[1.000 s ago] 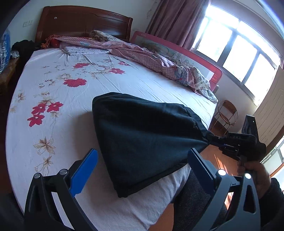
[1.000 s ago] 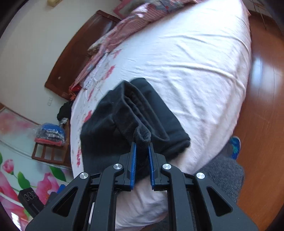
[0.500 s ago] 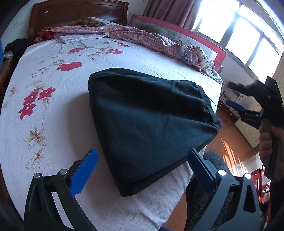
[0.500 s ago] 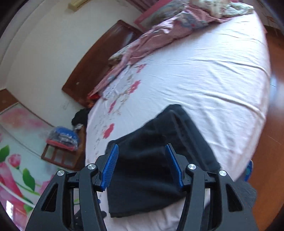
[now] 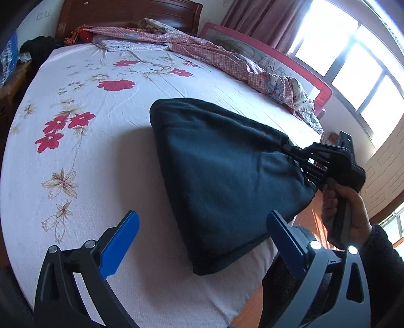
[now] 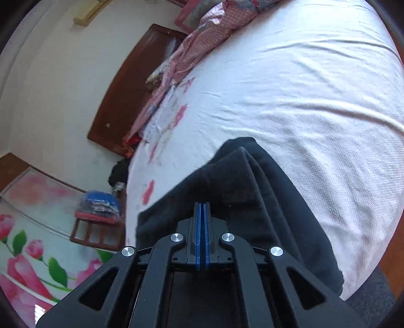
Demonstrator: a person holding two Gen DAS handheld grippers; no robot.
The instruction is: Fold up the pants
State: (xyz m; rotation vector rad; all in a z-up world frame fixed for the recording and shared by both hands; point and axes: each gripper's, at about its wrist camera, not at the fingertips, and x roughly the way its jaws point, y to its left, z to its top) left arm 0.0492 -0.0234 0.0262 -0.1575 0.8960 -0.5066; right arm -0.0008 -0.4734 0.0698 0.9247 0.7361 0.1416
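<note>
The folded dark pants (image 5: 222, 176) lie on the white flowered bed sheet (image 5: 83, 141) near the bed's front right edge. My left gripper (image 5: 202, 239) is open and empty, just in front of the pants' near edge. My right gripper (image 5: 290, 151) is at the pants' right end, its tip against the bunched fabric. In the right wrist view the pants (image 6: 252, 181) lie right under my right gripper (image 6: 202, 204), whose blue pads are pressed flat together; no cloth shows between them.
A pink checked quilt (image 5: 227, 58) lies along the far side of the bed. A wooden headboard (image 5: 126, 12) stands at the back. A stool with blue clothes (image 6: 98, 209) stands left of the bed. Wooden floor (image 6: 394, 262) lies on the right.
My right gripper let go of the pants' end, opened and lifted away, then came back to the right end and shut. The left gripper stayed open.
</note>
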